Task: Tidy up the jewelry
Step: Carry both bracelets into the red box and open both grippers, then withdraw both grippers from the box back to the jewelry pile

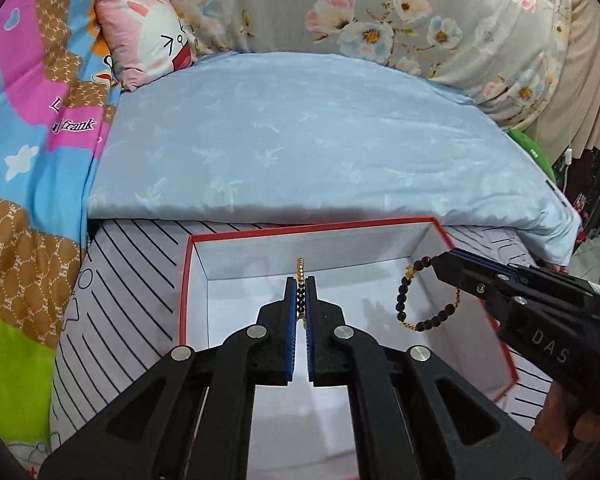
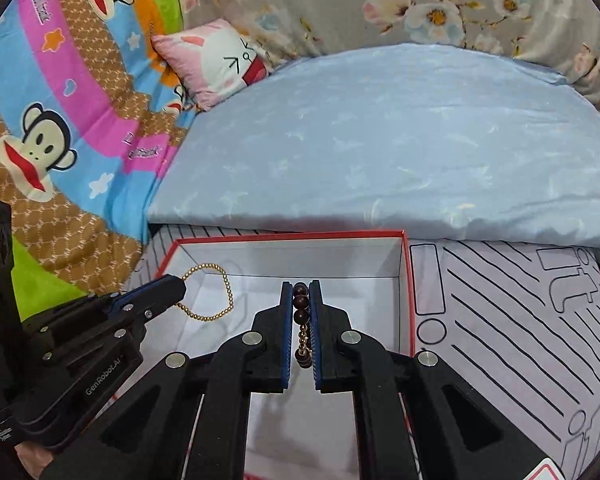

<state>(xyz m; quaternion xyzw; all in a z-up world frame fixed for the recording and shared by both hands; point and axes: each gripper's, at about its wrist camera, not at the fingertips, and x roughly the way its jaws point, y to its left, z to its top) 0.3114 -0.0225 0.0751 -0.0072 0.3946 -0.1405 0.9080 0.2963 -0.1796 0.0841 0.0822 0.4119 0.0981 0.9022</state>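
Observation:
A white box with a red rim [image 1: 312, 227] [image 2: 288, 236] lies open on the bed. Over its inside, my left gripper [image 1: 300, 283] is shut on a thin gold bead bracelet [image 1: 300, 266], which hangs as a loop [image 2: 216, 292] in the right wrist view, where the left gripper [image 2: 176, 286] reaches in from the left. My right gripper [image 2: 301, 285] is shut on a dark bead bracelet with gold links [image 2: 301, 302]. In the left wrist view that bracelet [image 1: 404, 300] dangles over the box from the right gripper [image 1: 440, 264].
A light blue pillow [image 1: 312, 140] lies just behind the box. A pink cartoon cushion [image 1: 148, 36] and a colourful monkey-print blanket [image 2: 60, 120] are at the left. Floral bedding [image 1: 380, 8] is at the back. The box rests on a grey sheet with black line drawings [image 2: 520, 320].

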